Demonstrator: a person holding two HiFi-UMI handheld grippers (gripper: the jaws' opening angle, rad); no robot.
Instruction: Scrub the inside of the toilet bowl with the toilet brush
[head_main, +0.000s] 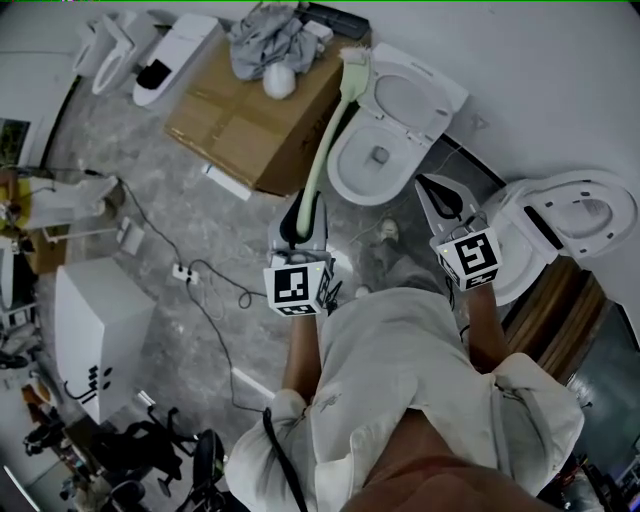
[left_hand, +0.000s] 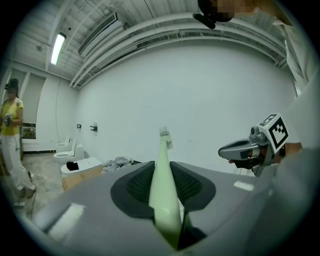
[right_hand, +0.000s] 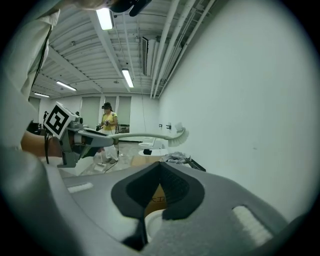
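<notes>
Toilet brush (head_main: 322, 150) is pointing away from our left gripper (head_main: 300, 222), whose jaws are pinching the near end of its pale green handle. From the head view, the bristle head is hanging in the air over the far right corner of the cardboard box (head_main: 245, 115). It is staying just left of the open toilet bowl (head_main: 378, 160) and outside it. Right of the bowl we are holding our right gripper (head_main: 440, 200), and its jaws are pressing together on nothing. Farther right, another white toilet (head_main: 575, 215) is standing by the wall.
</notes>
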